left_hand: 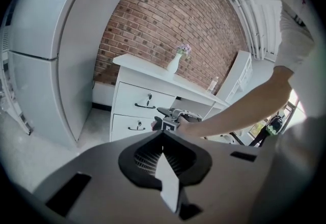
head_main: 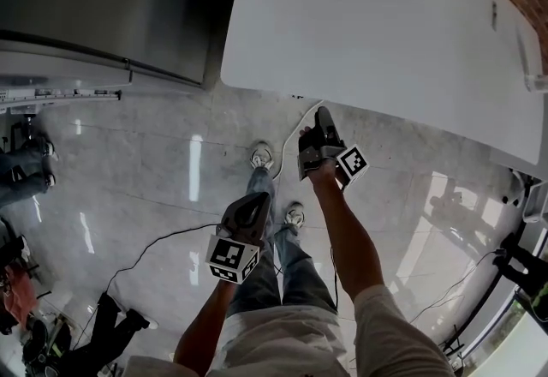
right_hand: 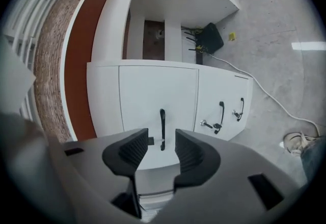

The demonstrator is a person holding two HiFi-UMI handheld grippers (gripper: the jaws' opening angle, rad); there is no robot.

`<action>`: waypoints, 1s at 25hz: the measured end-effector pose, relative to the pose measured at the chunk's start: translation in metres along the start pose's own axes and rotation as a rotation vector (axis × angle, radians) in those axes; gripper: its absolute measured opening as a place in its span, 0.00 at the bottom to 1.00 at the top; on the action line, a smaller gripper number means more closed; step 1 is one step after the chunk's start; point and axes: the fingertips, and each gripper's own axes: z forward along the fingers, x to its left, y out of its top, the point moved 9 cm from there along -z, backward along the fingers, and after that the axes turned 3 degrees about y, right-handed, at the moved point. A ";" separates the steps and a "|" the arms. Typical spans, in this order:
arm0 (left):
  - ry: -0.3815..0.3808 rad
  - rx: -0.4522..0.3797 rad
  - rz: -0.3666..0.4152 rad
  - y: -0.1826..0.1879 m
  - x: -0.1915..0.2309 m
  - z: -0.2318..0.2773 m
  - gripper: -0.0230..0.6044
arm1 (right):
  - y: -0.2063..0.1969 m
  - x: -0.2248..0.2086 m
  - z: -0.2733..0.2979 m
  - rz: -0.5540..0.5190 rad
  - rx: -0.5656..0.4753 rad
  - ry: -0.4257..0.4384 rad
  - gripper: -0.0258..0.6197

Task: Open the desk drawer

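Right gripper (right_hand: 161,142): I see its jaws apart, nothing between the pads.
Drawer (right_hand: 158,88): top one under the tabletop (head_main: 368,32), shut; black handle (right_hand: 162,123) lines up between those jaws, untouched.
Left gripper (left_hand: 163,139): jaws together, empty.

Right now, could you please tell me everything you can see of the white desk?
The desk is white, with a smooth flat top. At one end is a stack of drawer fronts, all shut, each with a black bar handle and a small lock beside it; an open knee space lies next to them. It stands on a glossy floor against a brick wall, and a white vase sits on top. The right gripper, jaws open, faces it without touching.
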 end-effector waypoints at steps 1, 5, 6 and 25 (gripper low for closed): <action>0.004 -0.001 -0.004 0.001 0.002 -0.001 0.05 | 0.002 0.000 0.007 0.007 -0.014 0.008 0.30; 0.014 0.001 -0.016 0.001 0.011 -0.001 0.05 | 0.007 0.005 0.039 -0.008 -0.020 0.037 0.30; 0.017 0.002 -0.019 0.001 0.012 -0.001 0.05 | 0.008 0.007 0.045 -0.013 -0.016 0.042 0.30; 0.032 0.015 -0.034 -0.004 0.030 -0.005 0.05 | 0.018 -0.002 0.064 -0.055 0.009 -0.066 0.10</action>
